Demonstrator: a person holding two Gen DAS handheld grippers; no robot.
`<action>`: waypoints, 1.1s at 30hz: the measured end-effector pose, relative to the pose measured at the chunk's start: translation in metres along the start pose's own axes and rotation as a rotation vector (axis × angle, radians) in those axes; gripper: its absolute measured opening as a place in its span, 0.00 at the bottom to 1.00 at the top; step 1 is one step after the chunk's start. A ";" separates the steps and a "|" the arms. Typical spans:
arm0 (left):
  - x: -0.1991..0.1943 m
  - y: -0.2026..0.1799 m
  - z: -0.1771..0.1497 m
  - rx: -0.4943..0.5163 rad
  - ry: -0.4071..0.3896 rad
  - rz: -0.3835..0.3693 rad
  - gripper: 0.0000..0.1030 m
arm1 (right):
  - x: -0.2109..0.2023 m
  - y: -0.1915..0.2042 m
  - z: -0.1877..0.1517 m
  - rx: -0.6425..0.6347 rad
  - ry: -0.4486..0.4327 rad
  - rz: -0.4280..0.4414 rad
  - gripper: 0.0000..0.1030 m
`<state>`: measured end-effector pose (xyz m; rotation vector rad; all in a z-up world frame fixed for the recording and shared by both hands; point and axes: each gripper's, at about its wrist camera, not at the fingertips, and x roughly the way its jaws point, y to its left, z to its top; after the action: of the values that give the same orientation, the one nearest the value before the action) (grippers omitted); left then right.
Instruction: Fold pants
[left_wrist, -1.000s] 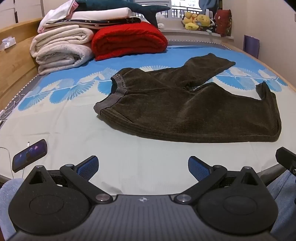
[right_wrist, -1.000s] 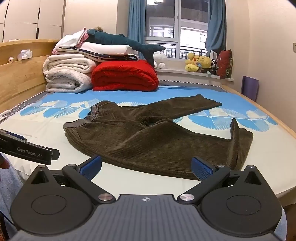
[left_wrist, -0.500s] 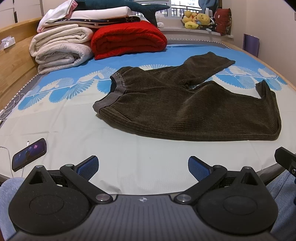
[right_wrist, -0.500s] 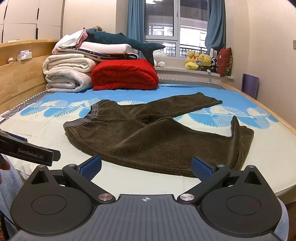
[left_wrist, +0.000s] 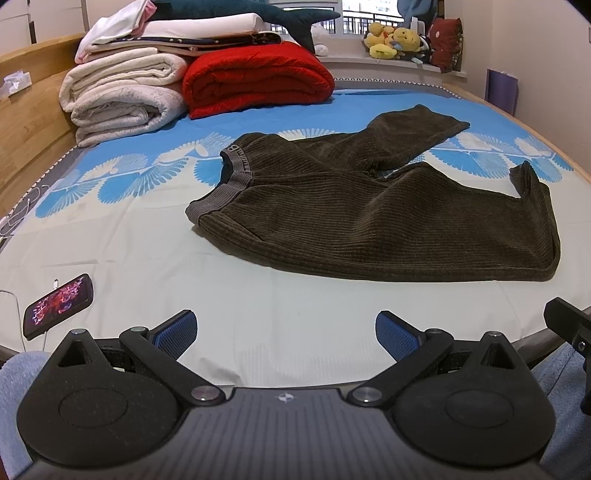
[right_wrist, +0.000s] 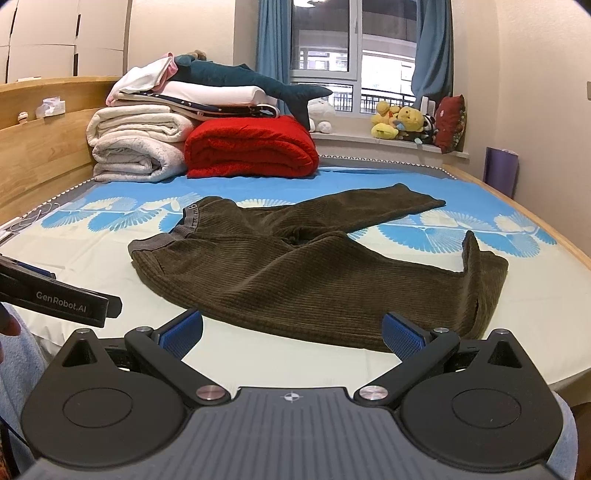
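Dark olive corduroy pants (left_wrist: 369, 214) lie spread flat on the bed, grey waistband (left_wrist: 236, 173) to the left, legs splayed to the right, the near cuff (left_wrist: 532, 199) curled up. They also show in the right wrist view (right_wrist: 314, 273). My left gripper (left_wrist: 286, 332) is open and empty above the bed's near edge, short of the pants. My right gripper (right_wrist: 293, 332) is open and empty, its fingertips close to the near leg's hem.
A phone (left_wrist: 57, 301) with a cable lies at the bed's near left. Folded white blankets (left_wrist: 122, 96), a red blanket (left_wrist: 255, 77) and a plush shark (right_wrist: 251, 81) are stacked at the far end. A wooden headboard (right_wrist: 40, 155) runs along the left.
Both grippers have drifted slightly forward and tilted a little; the pants sit a bit lower in the left view. The pants have not moved. Both grippers stay open.
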<state>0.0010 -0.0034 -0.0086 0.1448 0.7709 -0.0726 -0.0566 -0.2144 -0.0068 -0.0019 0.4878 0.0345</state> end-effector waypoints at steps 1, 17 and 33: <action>0.000 0.000 0.000 0.001 0.000 0.001 1.00 | 0.000 0.000 0.000 0.000 0.001 0.000 0.99; 0.000 -0.003 0.000 0.007 0.000 -0.001 1.00 | 0.002 0.000 -0.001 0.004 0.005 0.001 0.99; 0.003 -0.004 -0.002 0.006 0.009 0.001 1.00 | 0.003 0.001 -0.002 0.005 0.008 0.001 0.99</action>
<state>0.0011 -0.0070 -0.0125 0.1514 0.7795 -0.0731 -0.0549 -0.2130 -0.0101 0.0031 0.4955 0.0338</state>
